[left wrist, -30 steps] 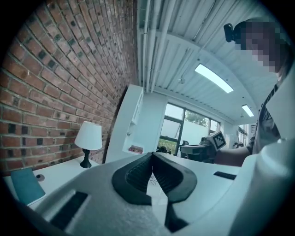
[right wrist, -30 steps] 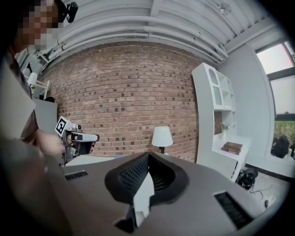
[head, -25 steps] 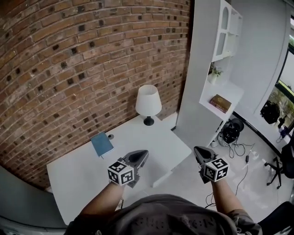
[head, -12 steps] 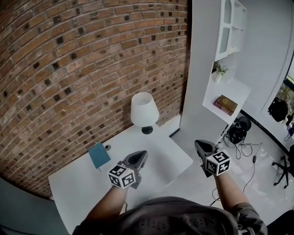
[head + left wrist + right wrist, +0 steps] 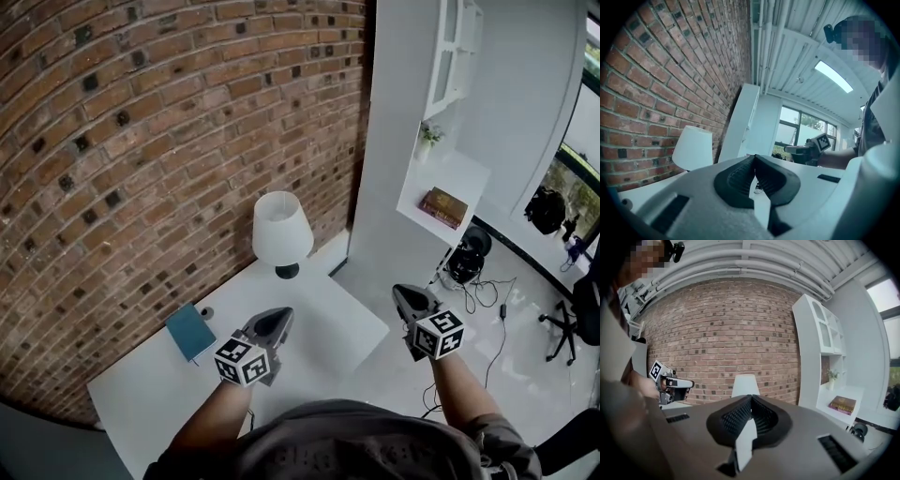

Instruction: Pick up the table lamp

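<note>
The table lamp has a white shade and a small black foot, and stands at the far corner of the white table against the brick wall. My left gripper hovers over the table short of the lamp, jaws shut and empty. My right gripper is off the table's right edge, over the floor, also shut on nothing. The lamp shade appears ahead and to the left in the left gripper view. In the right gripper view the lamp shade is straight ahead, just above the jaws.
A blue book and a small dark knob lie on the table's left part. A white shelf unit to the right holds a book and a plant. A bag and cables lie on the floor.
The person has moved closer to the table, carrying both grippers forward toward the lamp. Both stay shut and empty.
</note>
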Available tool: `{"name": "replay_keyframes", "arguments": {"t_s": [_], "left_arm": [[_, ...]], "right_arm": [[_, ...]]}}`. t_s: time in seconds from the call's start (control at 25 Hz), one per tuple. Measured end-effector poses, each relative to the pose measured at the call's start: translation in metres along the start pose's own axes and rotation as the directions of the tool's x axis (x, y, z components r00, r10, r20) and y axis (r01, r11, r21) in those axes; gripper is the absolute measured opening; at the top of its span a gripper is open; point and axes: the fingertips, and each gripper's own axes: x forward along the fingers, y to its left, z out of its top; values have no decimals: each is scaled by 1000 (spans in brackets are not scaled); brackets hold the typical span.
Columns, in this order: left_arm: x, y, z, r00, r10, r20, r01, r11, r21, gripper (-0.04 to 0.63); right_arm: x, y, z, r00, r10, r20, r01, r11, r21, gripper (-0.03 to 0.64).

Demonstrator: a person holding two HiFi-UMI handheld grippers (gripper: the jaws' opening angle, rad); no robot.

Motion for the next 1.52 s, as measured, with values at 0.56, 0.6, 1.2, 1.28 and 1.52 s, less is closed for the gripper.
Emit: {"name": "replay_keyframes", "arguments": {"t_s": [0.56,0.6,1.2,1.28,1.52], "left_arm": [[-8,22,-21,994,112,20,-111,994,-20,3],[-10,27,-25,992,125,20,-124,992,-19,3],[-55,133,-123,958,285,37,-283,957,-58,3],[-58,149,-140,956,293,34,-290,955,-67,3],[-57,191,-178,949,310,55,-306,950,-66,3]], "right_arm": [[60,10,-6,989,145,-6,-145,987,-65,222],[68,13,-9,988,155,-11,-155,985,-71,224],[240,69,-129,963,250,-101,-260,960,-103,227],[264,70,-147,965,243,-99,-252,963,-93,228],[328,69,-187,974,210,-81,-217,972,-91,232]]}}
